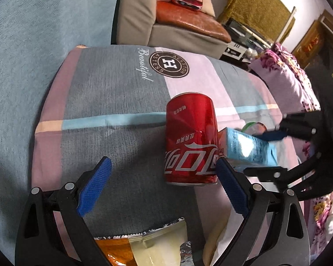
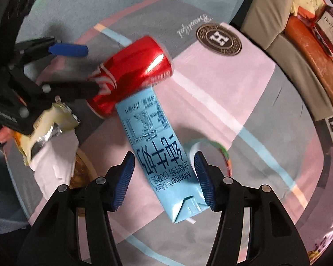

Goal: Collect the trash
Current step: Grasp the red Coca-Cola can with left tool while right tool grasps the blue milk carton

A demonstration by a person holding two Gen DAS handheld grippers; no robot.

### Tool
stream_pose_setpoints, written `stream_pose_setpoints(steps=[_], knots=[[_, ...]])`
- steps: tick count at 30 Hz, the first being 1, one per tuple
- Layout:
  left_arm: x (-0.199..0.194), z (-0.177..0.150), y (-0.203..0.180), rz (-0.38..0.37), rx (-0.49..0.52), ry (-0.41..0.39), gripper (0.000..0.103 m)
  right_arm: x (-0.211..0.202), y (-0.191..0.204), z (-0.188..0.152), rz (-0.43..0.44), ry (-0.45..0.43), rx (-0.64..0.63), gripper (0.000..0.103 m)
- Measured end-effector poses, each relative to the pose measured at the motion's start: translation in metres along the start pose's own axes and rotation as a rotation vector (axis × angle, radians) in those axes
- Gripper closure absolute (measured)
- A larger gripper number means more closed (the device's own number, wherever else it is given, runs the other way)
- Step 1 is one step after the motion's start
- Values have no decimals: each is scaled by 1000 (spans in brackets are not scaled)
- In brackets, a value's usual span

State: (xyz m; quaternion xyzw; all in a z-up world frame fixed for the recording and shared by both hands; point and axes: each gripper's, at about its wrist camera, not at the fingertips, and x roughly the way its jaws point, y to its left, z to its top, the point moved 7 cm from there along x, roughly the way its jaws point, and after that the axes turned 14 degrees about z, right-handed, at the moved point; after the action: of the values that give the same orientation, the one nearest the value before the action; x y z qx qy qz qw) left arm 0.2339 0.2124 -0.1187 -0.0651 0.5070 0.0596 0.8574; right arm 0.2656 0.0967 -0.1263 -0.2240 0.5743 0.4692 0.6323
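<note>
My left gripper (image 1: 163,185) wide open, empty | right gripper (image 2: 164,178) spread, straddling Member's Mark milk carton (image 2: 159,153) touching Coca-Cola can (image 2: 131,77) | carton looks light, crushable: pinch mid-body flats.

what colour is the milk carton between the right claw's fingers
Light blue with dark blue print, on the rectangular cardboard milk carton; clearest in the right wrist view.

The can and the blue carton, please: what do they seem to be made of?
Can: thin metal, probably aluminium, with glossy red paint; sharp highlights and a dent show. Carton: coated paperboard, it seems, with a smooth light-blue print; folded corner flaps and crisp edges suggest it.
</note>
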Motion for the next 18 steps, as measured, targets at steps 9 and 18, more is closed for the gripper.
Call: stream_pose_setpoints(steps=[9,18], knots=[[10,4,-24,17,31,17,8,-13,-11,-48,8,-11,125,66],[22,17,-40,-7,28,47,8,-18,-17,-61,31,-42,157,65]])
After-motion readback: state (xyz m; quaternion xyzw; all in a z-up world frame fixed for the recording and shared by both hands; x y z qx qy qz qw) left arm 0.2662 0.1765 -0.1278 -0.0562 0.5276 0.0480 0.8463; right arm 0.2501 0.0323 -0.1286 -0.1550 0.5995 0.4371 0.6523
